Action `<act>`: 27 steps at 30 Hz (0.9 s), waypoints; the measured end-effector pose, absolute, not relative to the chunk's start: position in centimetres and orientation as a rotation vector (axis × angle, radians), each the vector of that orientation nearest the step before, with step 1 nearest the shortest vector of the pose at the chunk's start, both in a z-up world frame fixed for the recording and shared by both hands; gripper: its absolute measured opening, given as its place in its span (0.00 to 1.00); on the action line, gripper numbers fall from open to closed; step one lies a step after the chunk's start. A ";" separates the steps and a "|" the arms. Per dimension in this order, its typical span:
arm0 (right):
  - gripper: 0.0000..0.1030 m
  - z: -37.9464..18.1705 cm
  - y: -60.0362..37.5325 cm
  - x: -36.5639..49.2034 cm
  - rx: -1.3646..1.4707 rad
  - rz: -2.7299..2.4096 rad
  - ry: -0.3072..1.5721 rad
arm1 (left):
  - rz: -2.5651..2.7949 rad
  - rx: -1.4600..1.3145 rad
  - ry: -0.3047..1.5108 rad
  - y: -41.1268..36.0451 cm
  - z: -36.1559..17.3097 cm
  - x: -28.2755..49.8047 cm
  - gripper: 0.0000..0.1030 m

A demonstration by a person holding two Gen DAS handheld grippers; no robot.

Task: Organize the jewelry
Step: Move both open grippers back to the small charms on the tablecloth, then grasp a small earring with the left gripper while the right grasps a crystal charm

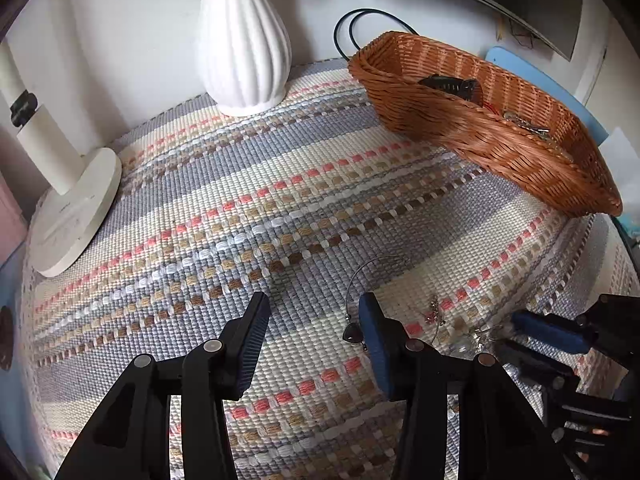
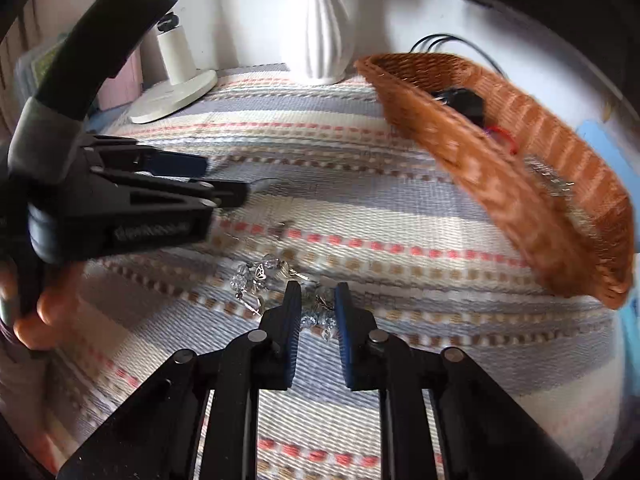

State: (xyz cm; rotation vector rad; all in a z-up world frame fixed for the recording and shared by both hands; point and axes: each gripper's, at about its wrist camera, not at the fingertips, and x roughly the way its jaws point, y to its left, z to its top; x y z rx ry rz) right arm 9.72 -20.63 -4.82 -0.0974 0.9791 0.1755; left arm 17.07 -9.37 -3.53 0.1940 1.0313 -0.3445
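Observation:
My left gripper (image 1: 314, 304) is open over the striped woven mat (image 1: 240, 184). A thin wire hoop earring with a dark heart charm (image 1: 354, 334) lies against its right finger. A small pink dangle earring (image 1: 434, 314) lies right of it. My right gripper (image 2: 318, 294) is partly open, its fingers straddling a pile of clear crystal bead jewelry (image 2: 256, 276); it also shows in the left wrist view (image 1: 516, 334). The wicker basket (image 1: 520, 152) at the right holds a black hair clip (image 1: 452, 86) and metal pieces (image 1: 528, 126). In the right wrist view the basket (image 2: 560, 216) also holds something red.
A white ribbed vase (image 1: 244, 40) stands at the back of the mat. A white lamp base (image 1: 76, 208) stands at the left. Black cables (image 1: 360, 28) loop behind the basket. A light blue object (image 1: 516, 64) lies behind the basket.

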 end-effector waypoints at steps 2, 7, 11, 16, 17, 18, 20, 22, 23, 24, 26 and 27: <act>0.12 -4.7 -22.6 9.7 -0.021 0.172 0.980 | -0.363 0.173 1.041 -8.7 -3.6 17.3 0.48; 0.12 -5.0 -26.3 10.1 0.158 0.184 0.994 | -0.455 -0.009 1.085 -6.0 -3.6 18.2 0.48; 0.14 -5.0 -26.0 9.9 0.141 0.180 0.989 | -0.495 -0.097 1.094 -4.5 -3.5 18.5 0.48; 0.17 -5.2 -25.2 10.3 0.121 0.185 0.990 | -0.489 0.080 1.094 -7.1 -3.4 17.0 0.48; 0.18 -5.1 -25.1 10.2 0.120 0.186 0.990 | -0.487 0.101 1.097 -7.5 -3.5 16.9 0.47; 0.19 -5.1 -25.0 10.1 0.118 0.186 0.989 | -0.470 0.133 1.090 -7.9 -3.6 16.7 0.47; 0.22 -5.1 -24.7 10.1 0.101 0.187 0.989 | -0.433 0.204 1.068 -8.9 -3.8 16.3 0.47; 0.28 -5.1 -24.1 10.0 0.073 0.191 0.989 | -0.424 0.249 1.042 -9.8 -3.8 15.9 0.28; 0.31 -5.2 -23.7 10.0 0.044 0.190 0.990 | -0.445 0.254 1.038 -10.1 -3.7 15.7 0.17; 0.31 -5.3 -23.0 10.0 0.003 0.181 0.990 | -0.447 0.265 1.035 -10.3 -3.6 15.7 0.10; 0.27 -5.3 -22.1 9.6 -0.071 0.163 0.982 | -0.443 0.273 1.028 -10.3 -3.7 15.5 0.10; 0.16 -5.3 -21.5 9.4 -0.110 0.154 0.972 | -0.445 0.264 1.030 -10.3 -3.6 15.6 0.10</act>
